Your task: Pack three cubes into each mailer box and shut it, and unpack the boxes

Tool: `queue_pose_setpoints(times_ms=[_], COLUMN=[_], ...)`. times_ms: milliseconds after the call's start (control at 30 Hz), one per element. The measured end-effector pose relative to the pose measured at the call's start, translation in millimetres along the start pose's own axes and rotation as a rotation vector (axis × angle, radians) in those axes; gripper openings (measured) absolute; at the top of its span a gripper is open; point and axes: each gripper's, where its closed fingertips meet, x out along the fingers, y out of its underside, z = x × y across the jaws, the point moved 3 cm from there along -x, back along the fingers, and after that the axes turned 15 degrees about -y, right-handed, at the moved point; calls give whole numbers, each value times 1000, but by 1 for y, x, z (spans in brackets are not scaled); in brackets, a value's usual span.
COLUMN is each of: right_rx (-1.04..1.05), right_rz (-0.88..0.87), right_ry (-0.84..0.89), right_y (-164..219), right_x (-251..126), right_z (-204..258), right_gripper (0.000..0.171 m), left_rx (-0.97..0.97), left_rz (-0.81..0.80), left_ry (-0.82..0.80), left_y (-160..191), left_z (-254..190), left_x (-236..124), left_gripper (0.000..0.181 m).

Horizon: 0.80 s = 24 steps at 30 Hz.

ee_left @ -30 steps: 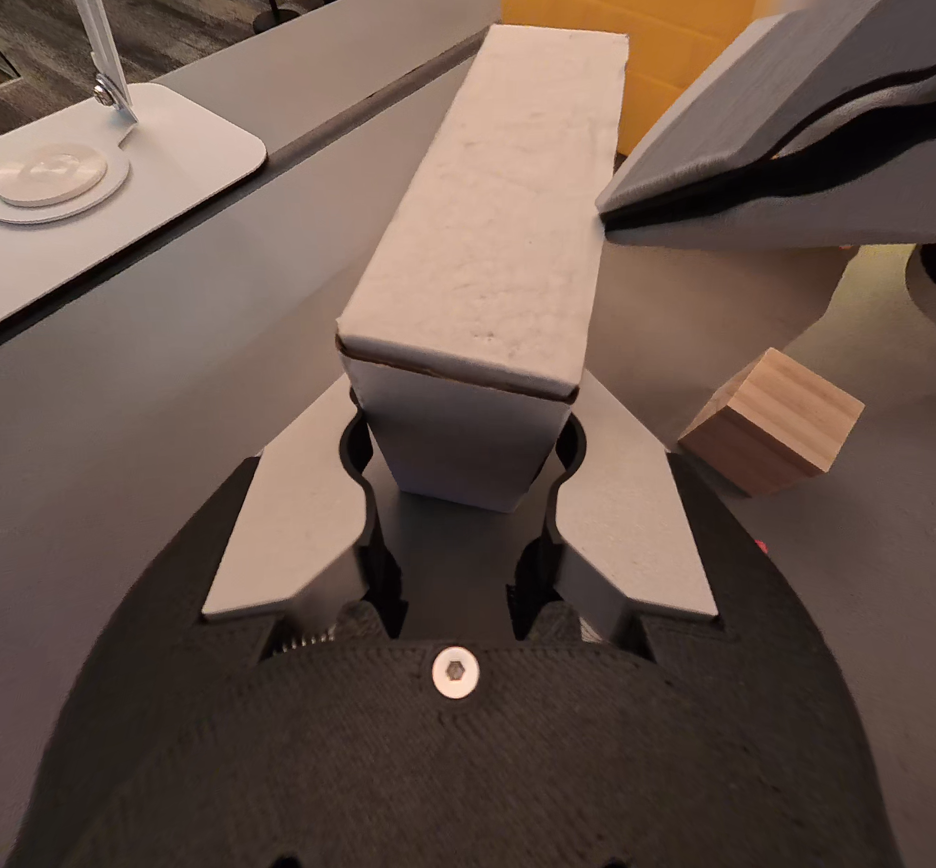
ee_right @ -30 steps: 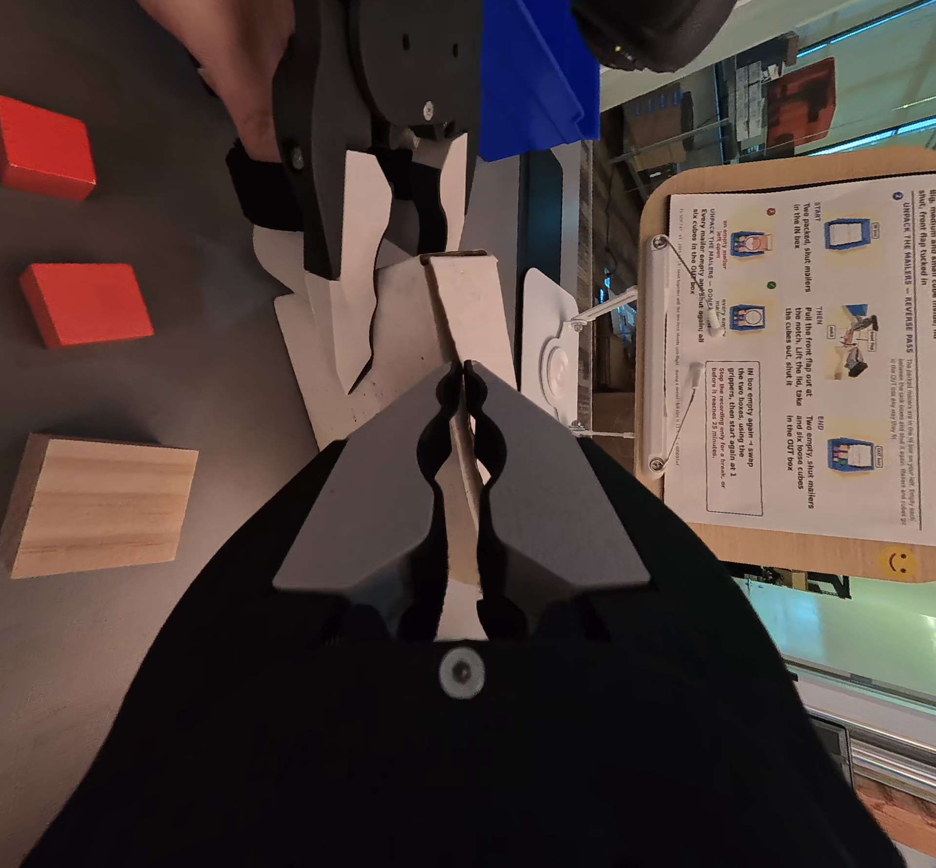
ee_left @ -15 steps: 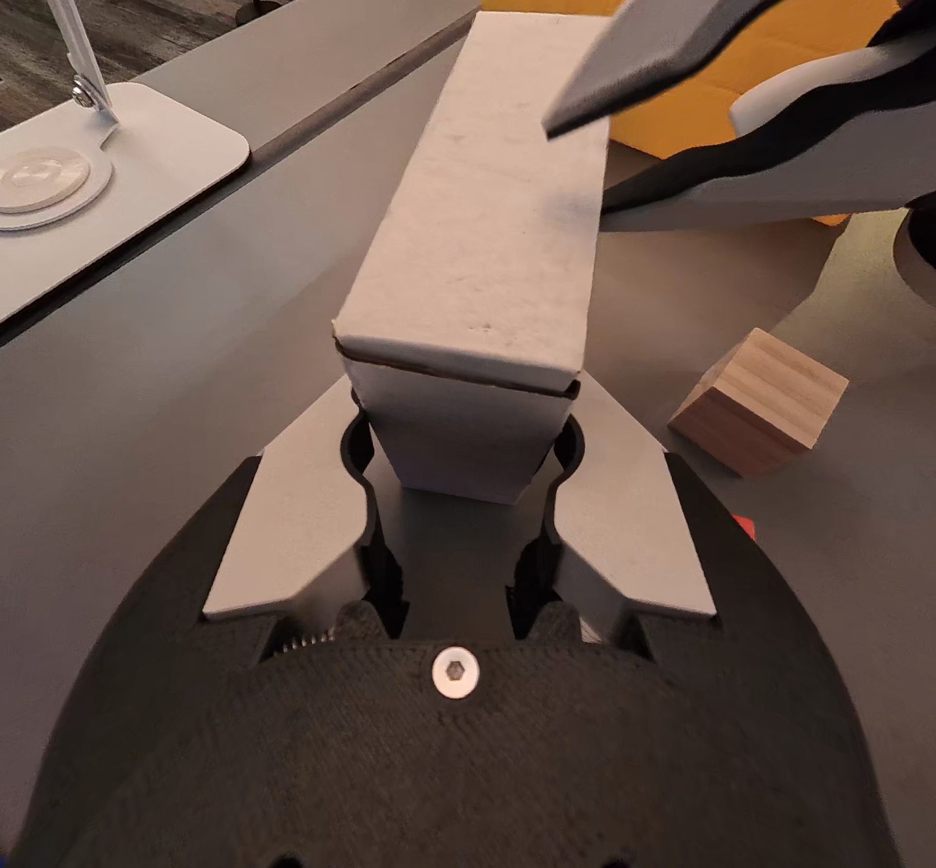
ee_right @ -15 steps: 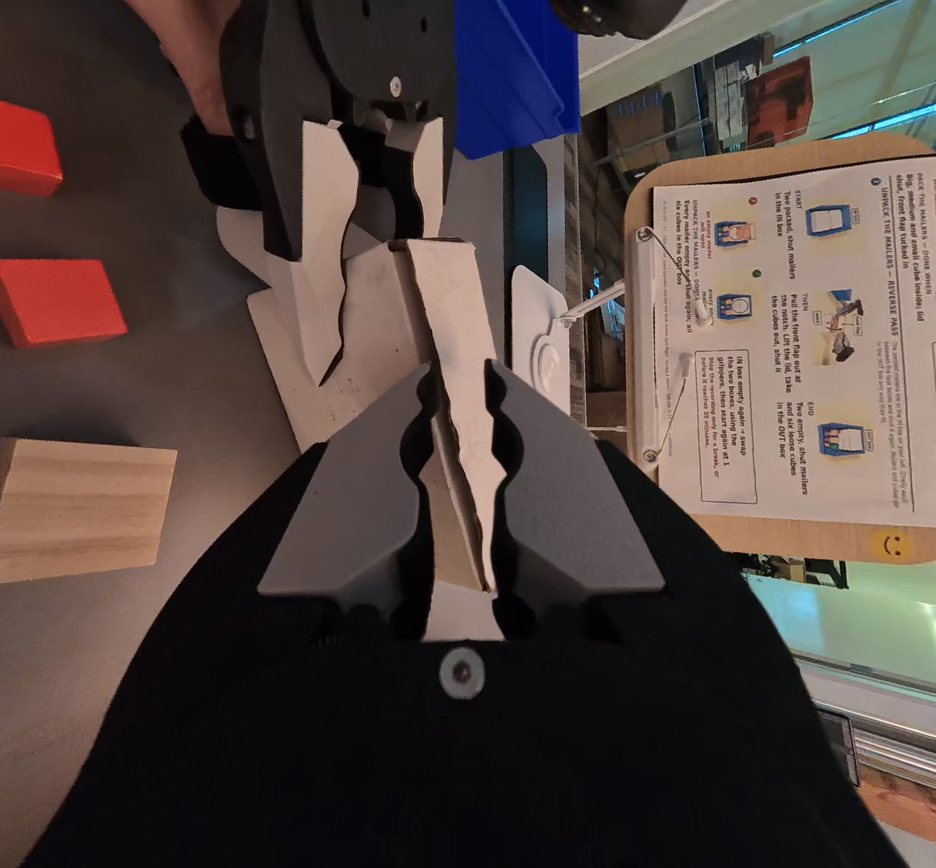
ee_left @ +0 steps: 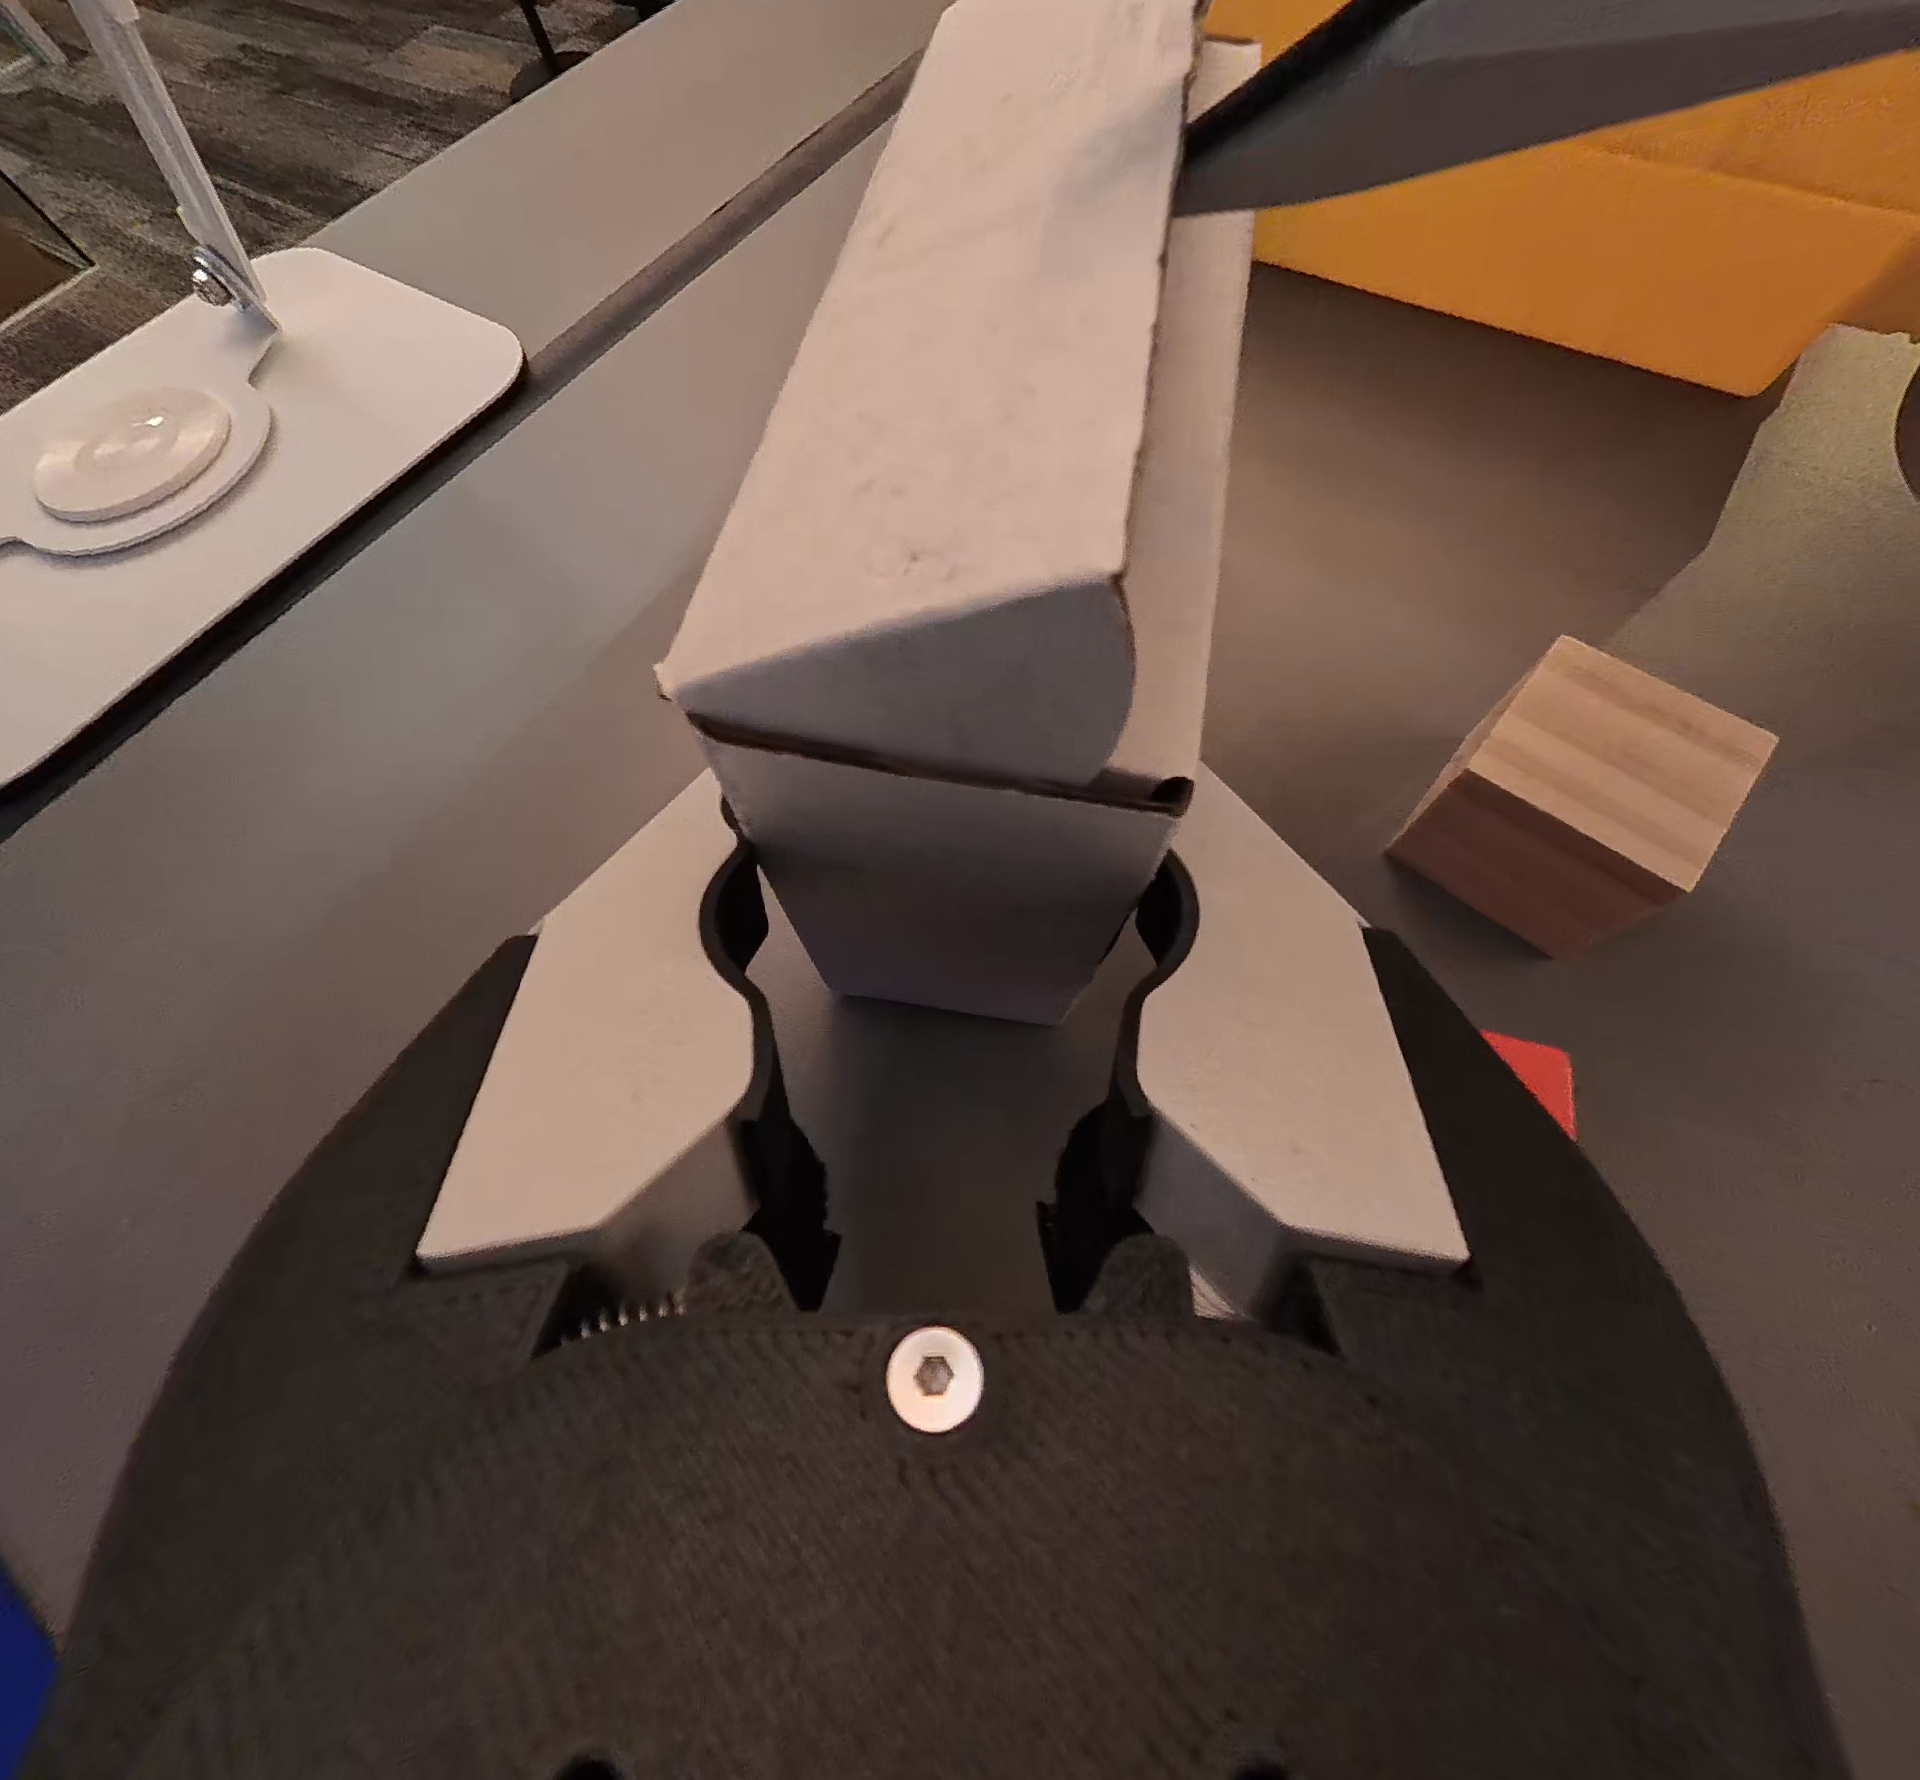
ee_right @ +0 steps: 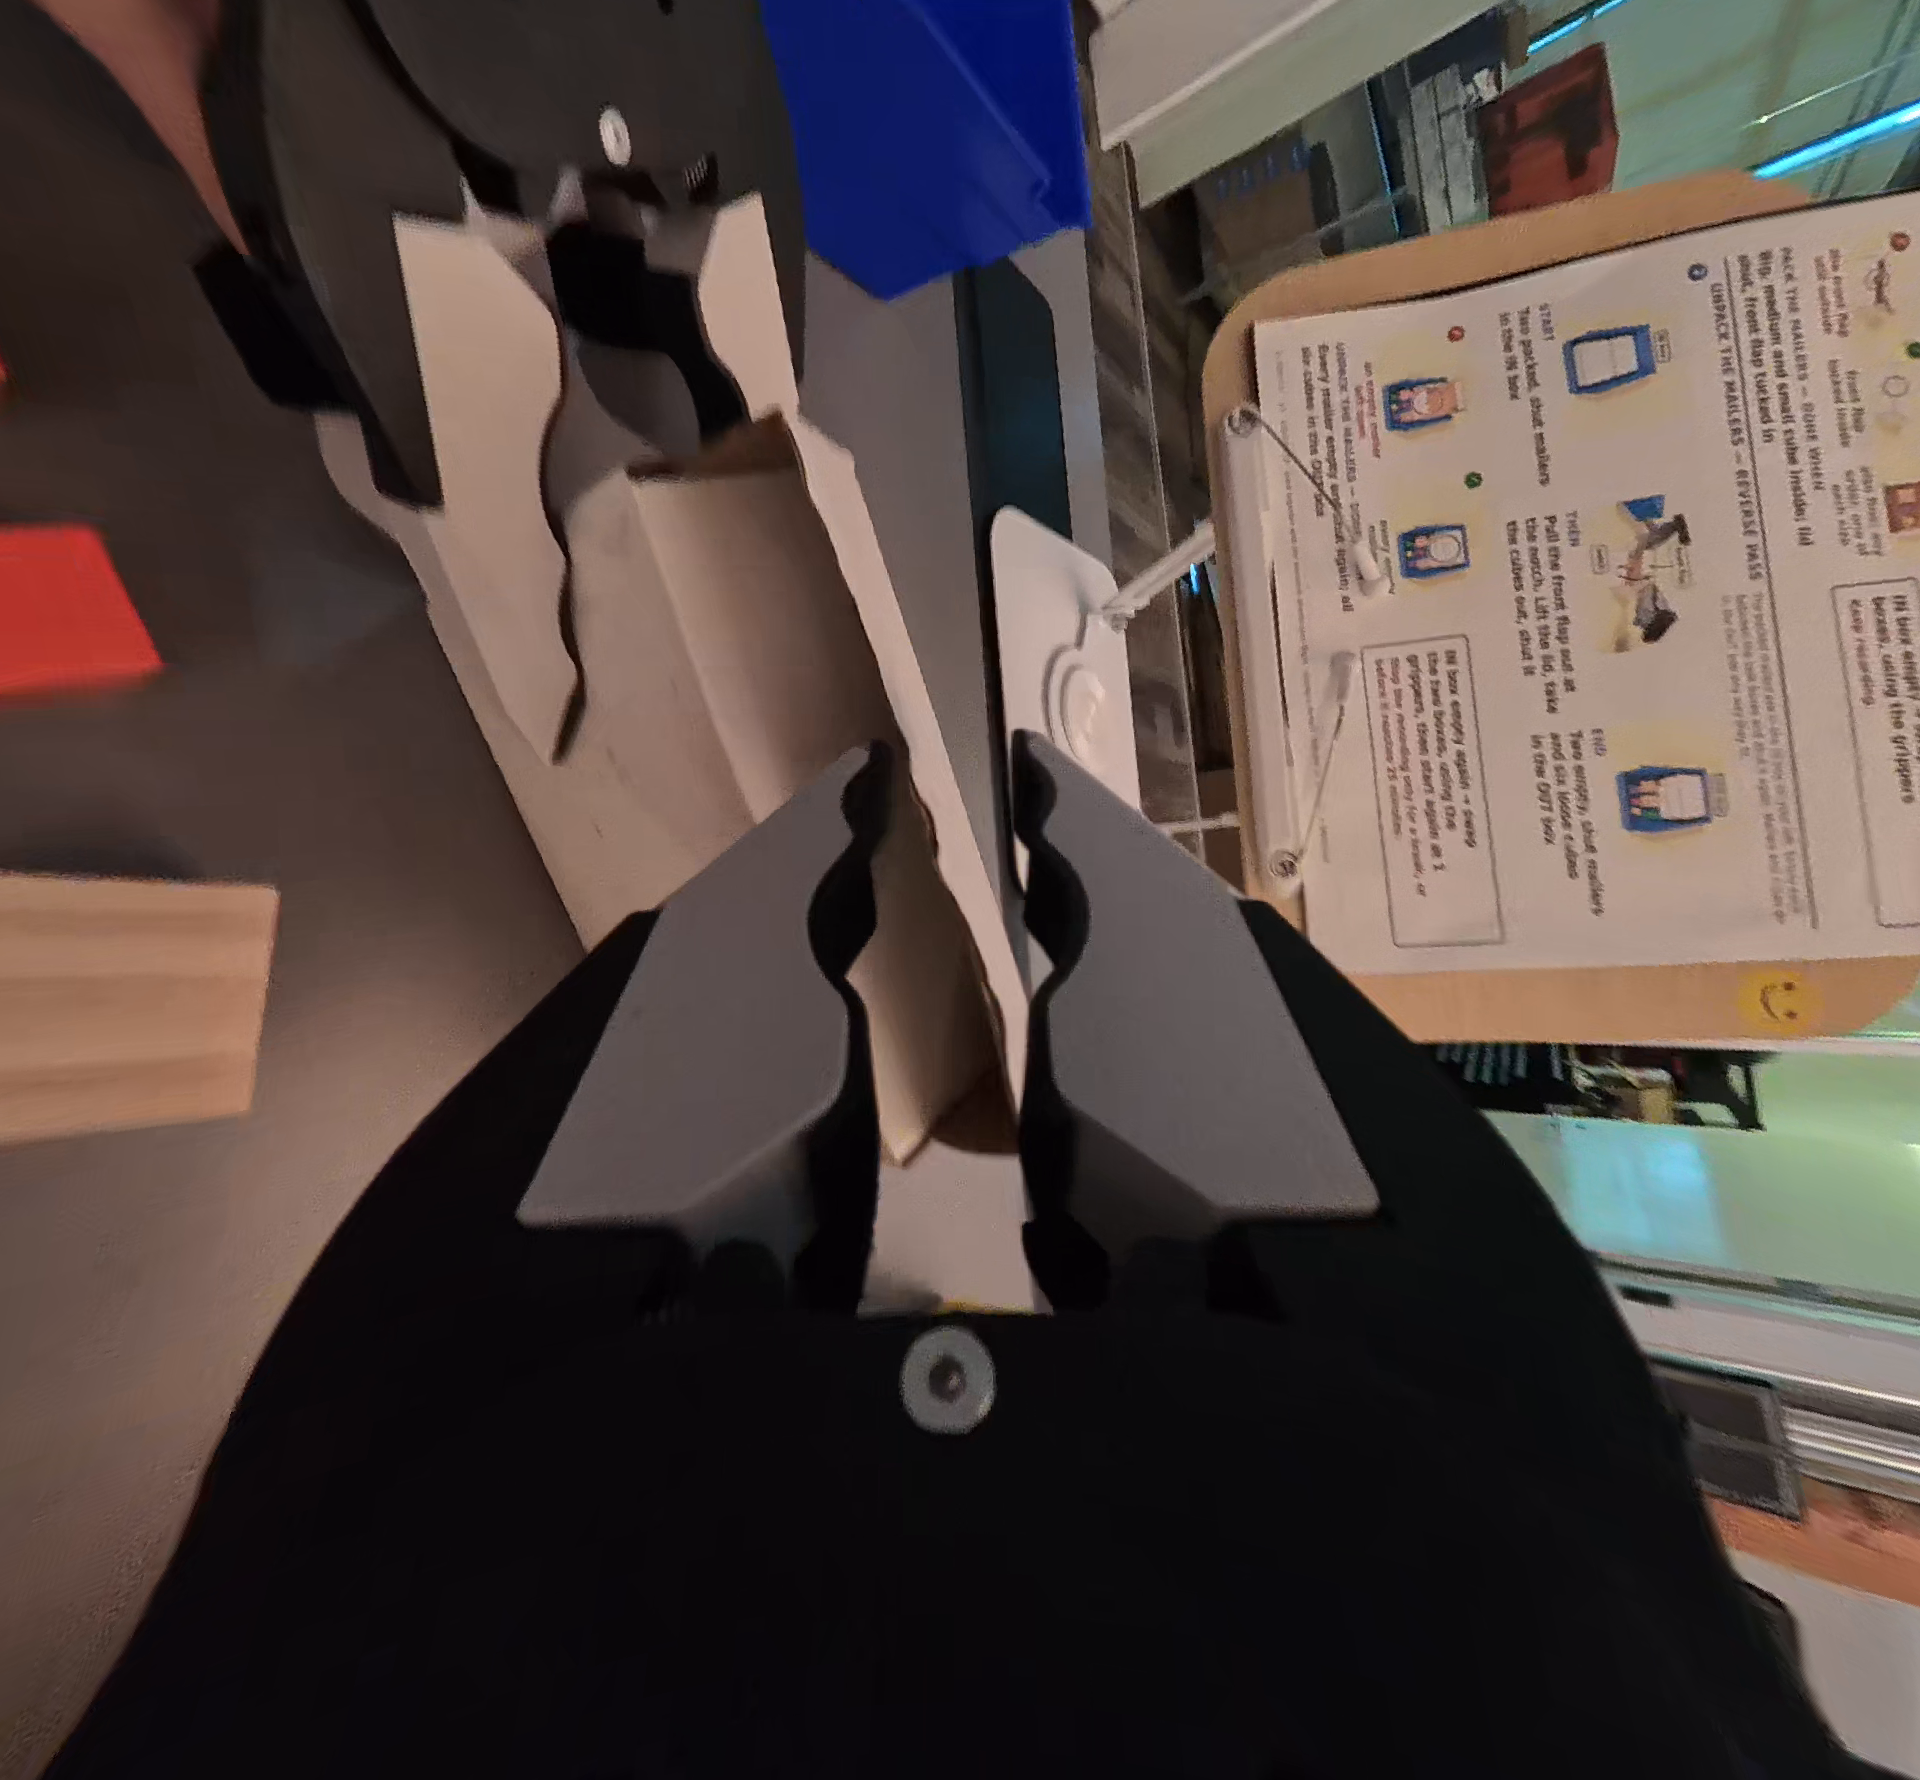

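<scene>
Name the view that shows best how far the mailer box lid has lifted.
The left wrist view: the lid tilts up along its right edge, off the mailer box clamped in the left gripper. The right wrist view shows the lid edge-on between the right gripper's open jaws, blurred.

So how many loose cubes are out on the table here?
2 for certain: a wooden cube right of the mailer box, and a red cube beyond it in the right wrist view. Others may be hidden.
</scene>
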Motion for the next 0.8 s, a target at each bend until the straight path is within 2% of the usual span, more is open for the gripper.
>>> queue_pose_setpoints(times_ms=[33,200,300,400,533,667,767,800], right_rx=[-6,57,89,104,155,215,116,94], right_rz=[30,109,114,141,84,58,99,119], right_ry=[-8,-81,-177,-211,-218,-231,-208,-213], right_y=[7,33,32,28,21,17,8,6], right_x=[-2,-17,-20,-25,-39,-48,-43,-39], right_z=[0,-1,10,14,9,7,13,16], right_gripper=[26,26,9,9,3,5,20,16], left_rx=[13,124,187,250,390,559,609,609], left_rz=[-3,-32,-49,-64,-98,-132,-143,-144], left_ry=[-3,-36,-57,-69,-109,-172,-203,-201], left_y=[0,0,-1,0,1,2,3,3], left_z=[0,-5,-7,-8,-11,-15,-16,-16], left_x=[-1,-5,-6,-8,-10,-10,-9,-9], left_gripper=[72,72,72,72,72,72,72,72])
